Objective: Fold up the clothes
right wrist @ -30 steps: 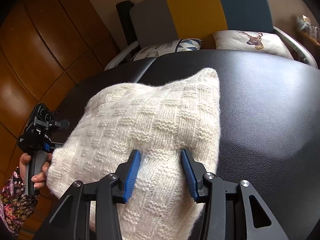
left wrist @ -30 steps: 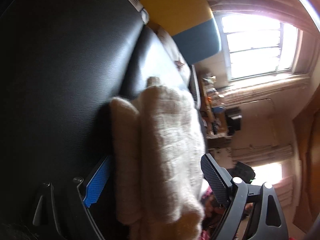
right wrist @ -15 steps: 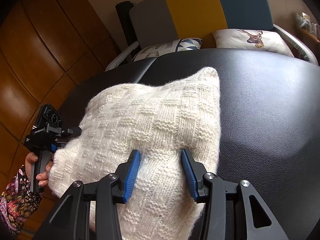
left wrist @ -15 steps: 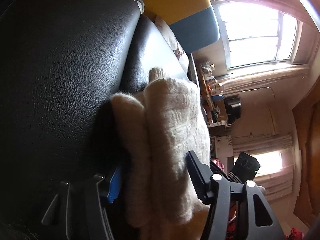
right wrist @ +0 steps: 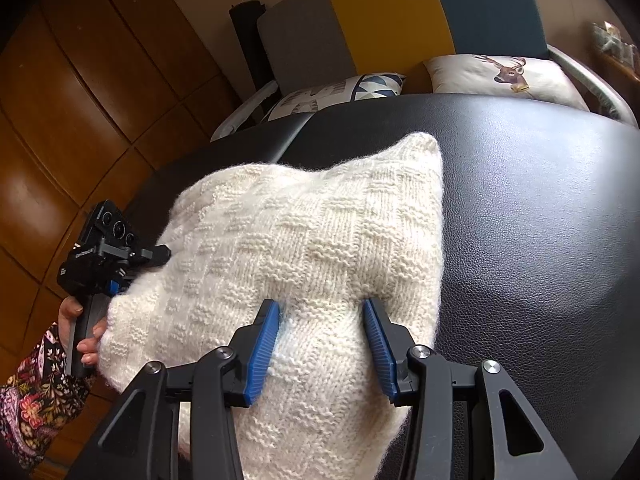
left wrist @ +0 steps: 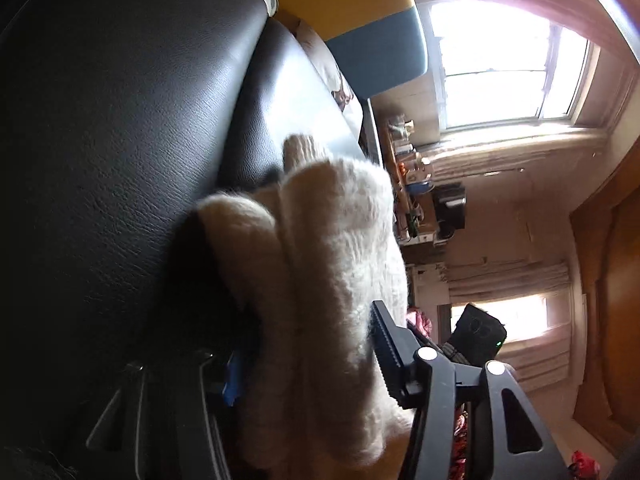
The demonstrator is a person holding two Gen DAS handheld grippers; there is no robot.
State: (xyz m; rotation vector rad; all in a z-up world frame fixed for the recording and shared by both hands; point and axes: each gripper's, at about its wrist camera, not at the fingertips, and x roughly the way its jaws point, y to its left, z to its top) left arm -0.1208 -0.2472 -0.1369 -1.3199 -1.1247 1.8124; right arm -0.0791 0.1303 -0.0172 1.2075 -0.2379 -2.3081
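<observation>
My left gripper (left wrist: 308,360) has its two fingers on either side of a folded cream knitted sweater (left wrist: 328,280), the thick layers filling the gap between them. The sweater lies against a black leather surface (left wrist: 120,120). Beyond it I see a yellow and teal chair back (left wrist: 360,24) and a bright window (left wrist: 500,60).

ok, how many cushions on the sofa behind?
2: a triangle-print cushion at left and a deer-print cushion at right. The black surface may hide more.
</observation>
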